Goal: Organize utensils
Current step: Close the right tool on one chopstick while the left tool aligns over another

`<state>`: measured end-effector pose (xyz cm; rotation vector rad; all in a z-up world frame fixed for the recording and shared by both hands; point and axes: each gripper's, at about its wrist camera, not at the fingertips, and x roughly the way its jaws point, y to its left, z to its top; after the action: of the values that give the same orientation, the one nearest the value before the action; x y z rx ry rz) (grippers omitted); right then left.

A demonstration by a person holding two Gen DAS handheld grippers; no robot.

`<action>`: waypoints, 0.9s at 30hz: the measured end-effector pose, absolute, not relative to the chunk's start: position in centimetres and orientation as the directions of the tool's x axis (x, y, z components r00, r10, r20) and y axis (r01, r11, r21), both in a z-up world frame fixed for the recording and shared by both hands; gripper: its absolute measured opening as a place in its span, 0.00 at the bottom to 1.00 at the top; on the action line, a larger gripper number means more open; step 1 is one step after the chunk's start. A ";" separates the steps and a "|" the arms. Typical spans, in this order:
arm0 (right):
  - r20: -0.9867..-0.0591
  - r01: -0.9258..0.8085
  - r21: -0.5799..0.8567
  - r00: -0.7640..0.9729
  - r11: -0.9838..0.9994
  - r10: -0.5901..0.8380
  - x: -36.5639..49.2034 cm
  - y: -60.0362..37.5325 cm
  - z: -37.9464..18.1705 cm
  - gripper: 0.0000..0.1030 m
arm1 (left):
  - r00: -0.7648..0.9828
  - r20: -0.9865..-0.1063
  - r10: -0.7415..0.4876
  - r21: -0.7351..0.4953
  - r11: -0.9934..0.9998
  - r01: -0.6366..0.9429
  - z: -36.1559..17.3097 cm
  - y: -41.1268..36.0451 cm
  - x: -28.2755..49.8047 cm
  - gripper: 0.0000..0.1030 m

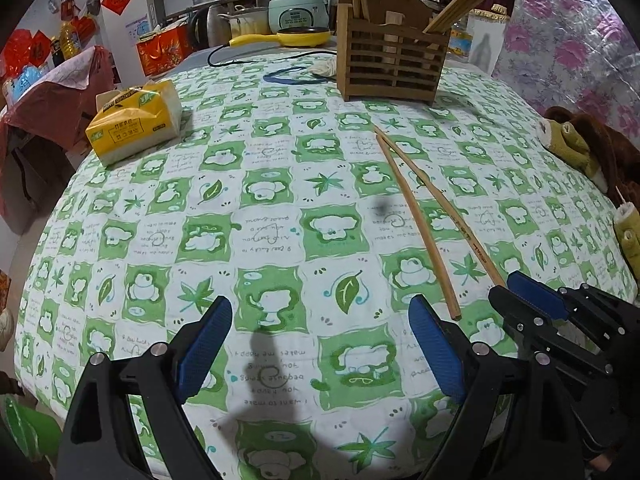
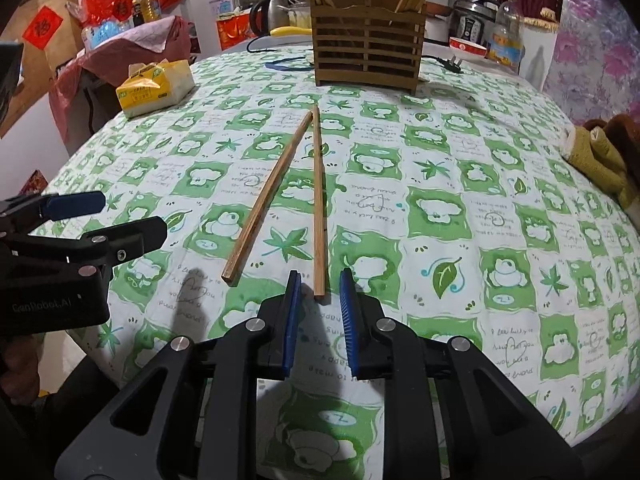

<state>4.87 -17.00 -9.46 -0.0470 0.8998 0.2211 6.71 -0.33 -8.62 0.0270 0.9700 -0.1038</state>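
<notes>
Chopstick point(image 2: 319, 200) end between right tongs point(image 2: 320, 280), untouched.

— Lower frame? Left tongs point(image 1: 320, 344) gaping over the green-checked table point(image 1: 280, 208), nothing between.
— Right side? Two chopsticks point(image 1: 420, 216) lying slantwise, right tongs point(image 1: 516, 286) at one near end. Wooden holder point(image 1: 392, 64) top centre.

Two chopsticks point(image 2: 294, 196) lie before my tongs, the holder point(image 2: 368, 46) far behind them, the tissue pack point(image 2: 156, 86) far left
</notes>
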 end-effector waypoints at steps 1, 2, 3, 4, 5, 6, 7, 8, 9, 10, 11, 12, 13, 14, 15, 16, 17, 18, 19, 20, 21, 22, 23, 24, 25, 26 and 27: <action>-0.780 -0.210 0.057 0.601 0.976 0.175 4.9 -17.1 -9.5 0.15 | 0.559 -0.825 -0.081 -0.028 0.994 0.102 -8.6 -0.4 6.7 0.86; -0.778 -0.212 0.063 0.602 0.975 0.180 4.9 -17.3 -9.5 0.06 | 0.556 -0.827 -0.089 -0.035 0.994 0.107 -8.6 -0.6 6.7 0.86; -0.778 -0.213 0.071 0.599 0.974 0.188 4.9 -17.5 -9.5 0.06 | 0.554 -0.827 -0.094 -0.037 0.993 0.113 -8.6 -0.8 6.6 0.86; -0.778 -0.210 0.095 0.594 0.973 0.204 4.9 -17.8 -9.5 0.06 | 0.552 -0.828 -0.099 -0.038 0.992 0.120 -8.6 -1.1 6.6 0.86; -0.777 -0.208 0.112 0.592 0.972 0.216 4.9 -18.0 -9.4 0.06 | 0.550 -0.829 -0.104 -0.039 0.991 0.129 -8.6 -1.5 6.5 0.86; -0.772 -0.206 0.130 0.592 0.970 0.230 4.8 -18.3 -9.3 0.06 | 0.548 -0.829 -0.110 -0.038 0.989 0.141 -8.6 -1.9 6.4 0.86; -0.766 -0.205 0.142 0.597 0.969 0.238 4.7 -18.6 -9.1 0.06 | 0.548 -0.828 -0.117 -0.038 0.988 0.153 -8.6 -2.4 6.3 0.86; -0.762 -0.200 0.140 0.603 0.970 0.235 4.7 -18.9 -8.9 0.06 | 0.546 -0.828 -0.128 -0.041 0.985 0.168 -8.6 -2.9 6.2 0.86; -0.760 -0.198 0.141 0.606 0.970 0.234 4.6 -19.0 -8.8 0.06 | 0.542 -0.829 -0.133 -0.042 0.983 0.178 -8.6 -3.4 6.2 0.86; -0.758 -0.193 0.144 0.609 0.971 0.234 4.6 -19.3 -8.7 0.06 | 0.538 -0.831 -0.137 -0.039 0.981 0.189 -8.7 -3.9 6.2 0.86; -0.758 -0.188 0.148 0.610 0.971 0.233 4.6 -19.6 -8.6 0.06 | 0.537 -0.832 -0.140 -0.038 0.980 0.197 -8.7 -4.3 6.2 0.86; -0.757 -0.182 0.152 0.610 0.971 0.233 4.5 -19.8 -8.6 0.06 | 0.536 -0.832 -0.141 -0.032 0.978 0.207 -8.8 -4.8 6.2 0.86; -0.757 -0.178 0.154 0.611 0.972 0.232 4.5 -20.0 -8.6 0.06 | 0.537 -0.832 -0.137 -0.024 0.977 0.213 -8.9 -5.2 6.2 0.86; -0.757 -0.176 0.156 0.611 0.972 0.232 4.5 -20.2 -8.7 0.06 | 0.537 -0.833 -0.134 -0.018 0.976 0.216 -9.0 -5.5 6.2 0.86; -0.758 -0.170 0.156 0.611 0.973 0.229 4.5 -20.4 -8.7 0.06 | 0.537 -0.834 -0.129 -0.013 0.977 0.215 -9.2 -5.8 6.3 0.86; -0.757 -0.168 0.158 0.613 0.973 0.229 4.5 -20.5 -8.8 0.06 | 0.534 -0.836 -0.124 -0.009 0.977 0.213 -9.4 -6.0 6.5 0.86; -0.756 -0.164 0.160 0.614 0.973 0.228 4.4 -20.7 -8.8 0.06 | 0.530 -0.840 -0.117 -0.003 0.977 0.211 -9.5 -6.1 6.6 0.86; -0.756 -0.162 0.162 0.613 0.973 0.228 4.4 -20.8 -8.8 0.06 | 0.526 -0.843 -0.111 0.003 0.978 0.209 -9.8 -6.2 6.8 0.84; -0.756 -0.161 0.165 0.613 0.973 0.229 4.5 -20.9 -8.8 0.06 | 0.523 -0.846 -0.107 0.005 0.978 0.209 -10.0 -6.3 6.9 0.82; -0.755 -0.159 0.165 0.614 0.973 0.229 4.4 -21.0 -8.8 0.06 | 0.517 -0.849 -0.106 0.005 0.978 0.210 -10.1 -6.4 7.0 0.79; -0.754 -0.158 0.167 0.616 0.973 0.229 4.4 -21.1 -8.8 0.06 | 0.505 -0.856 -0.107 0.001 0.978 0.209 -10.5 -6.4 7.1 0.75; -0.753 -0.156 0.171 0.616 0.973 0.231 4.4 -21.3 -8.8 0.06 | 0.494 -0.863 -0.109 -0.005 0.978 0.206 -10.8 -6.3 7.3 0.74; -0.753 -0.154 0.176 0.615 0.972 0.234 4.4 -21.4 -8.8 0.06 | 0.505 -0.856 -0.109 -0.006 0.980 0.201 -10.7 -6.3 7.3 0.74; -0.753 -0.152 0.181 0.614 0.972 0.237 4.4 -21.5 -8.9 0.06 | 0.508 -0.855 -0.104 0.000 0.980 0.199 -10.8 -6.3 7.4 0.73; -0.753 -0.152 0.183 0.614 0.971 0.238 4.5 -21.6 -8.9 0.06 | 0.511 -0.853 -0.105 0.000 0.979 0.202 -10.8 -6.2 7.4 0.72; -0.752 -0.151 0.184 0.614 0.971 0.238 4.5 -21.7 -8.9 0.06 | 0.513 -0.852 -0.106 0.000 0.979 0.202 -10.8 -6.2 7.5 0.70; -0.752 -0.150 0.185 0.615 0.971 0.239 4.5 -21.7 -8.9 0.06 | 0.517 -0.849 -0.109 -0.001 0.979 0.203 -10.8 -6.2 7.5 0.67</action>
<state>4.49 -21.72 -8.87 0.1074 0.8809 0.2245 7.51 -6.23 -10.76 0.1027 1.0110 -0.1877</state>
